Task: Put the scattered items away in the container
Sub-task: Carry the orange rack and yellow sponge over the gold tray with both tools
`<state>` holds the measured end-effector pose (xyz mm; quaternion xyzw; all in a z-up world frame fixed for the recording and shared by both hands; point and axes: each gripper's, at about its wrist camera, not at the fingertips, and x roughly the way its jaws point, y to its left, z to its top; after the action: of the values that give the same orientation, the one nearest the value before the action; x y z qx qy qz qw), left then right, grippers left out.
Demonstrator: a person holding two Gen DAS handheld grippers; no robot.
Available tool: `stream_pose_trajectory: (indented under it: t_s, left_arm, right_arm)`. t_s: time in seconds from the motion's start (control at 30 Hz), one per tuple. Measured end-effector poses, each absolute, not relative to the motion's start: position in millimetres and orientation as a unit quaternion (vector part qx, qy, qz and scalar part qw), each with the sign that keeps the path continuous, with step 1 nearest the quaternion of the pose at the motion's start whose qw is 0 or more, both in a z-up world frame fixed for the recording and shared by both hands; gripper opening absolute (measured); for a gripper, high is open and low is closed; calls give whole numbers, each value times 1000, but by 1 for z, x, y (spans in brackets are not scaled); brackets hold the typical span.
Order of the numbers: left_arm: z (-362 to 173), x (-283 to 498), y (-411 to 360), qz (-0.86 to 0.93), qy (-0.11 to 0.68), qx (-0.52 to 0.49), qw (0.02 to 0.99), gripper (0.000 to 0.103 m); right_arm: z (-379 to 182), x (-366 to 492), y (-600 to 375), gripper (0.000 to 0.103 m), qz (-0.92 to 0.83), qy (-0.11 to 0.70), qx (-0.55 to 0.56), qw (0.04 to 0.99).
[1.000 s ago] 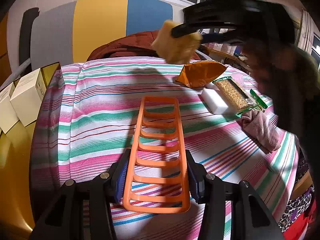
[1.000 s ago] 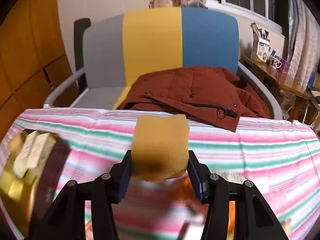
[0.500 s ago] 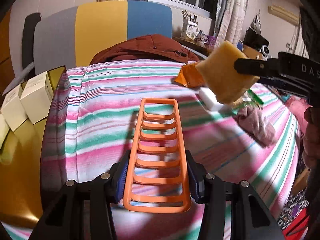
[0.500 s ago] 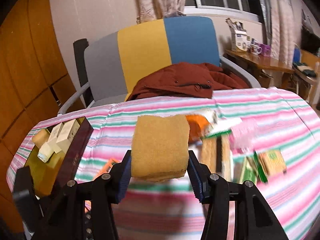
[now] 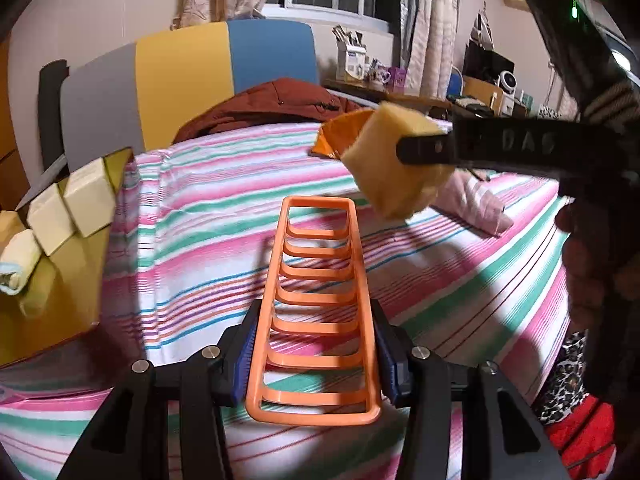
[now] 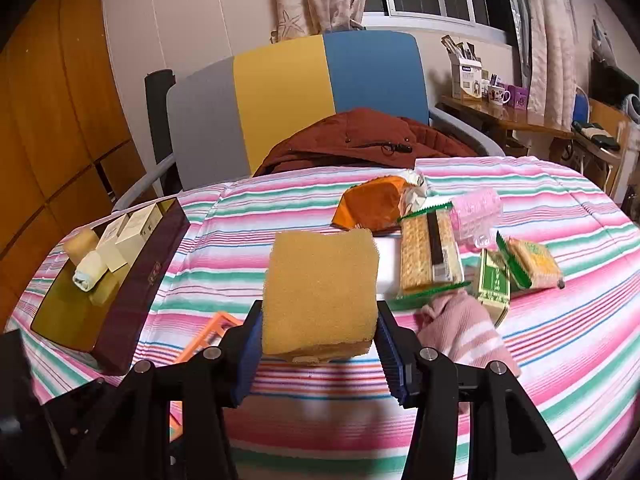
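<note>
Holding two things above the striped tablecloth point(image 6: 560, 360), we carry one in each tool. Our left gripper point(image 5: 314, 356) is partly closed, its blue pads pressed on the sides of an orange plastic rack point(image 5: 316, 312) that runs from the bottom centre of the left wrist view up toward the middle. Our right gripper point(image 6: 318, 354) is likewise partly closed, clamped on a yellow sponge point(image 6: 322, 294) that fills the centre of the right wrist view; in the left wrist view the same sponge appears at upper right, in the air beyond the rack's far end. The container point(image 6: 132, 280), a dark box with a gold-coloured inside, sits at the left of the right wrist view and already holds pale cartons point(image 6: 134, 226) and a rolled cloth point(image 6: 90, 270). To the right of the sponge lie an orange packet point(image 6: 372, 204), cracker packs point(image 6: 430, 256) and a pink cloth point(image 6: 464, 328), all outside the container.
</note>
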<state>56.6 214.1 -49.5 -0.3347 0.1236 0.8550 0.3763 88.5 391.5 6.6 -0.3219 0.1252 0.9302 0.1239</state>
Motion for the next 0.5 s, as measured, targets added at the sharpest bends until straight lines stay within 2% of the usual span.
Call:
stream_pose_trajectory:
  t_s: [0.27, 0.5]
  left_arm:
    - [-18, 61, 183, 870, 92, -307, 375, 50]
    - [0, 38, 136, 895, 59, -300, 325, 50]
  right_arm:
    - [13, 92, 386, 53, 932, 137, -312, 123]
    - [24, 80, 360, 53, 940, 128, -303, 86]
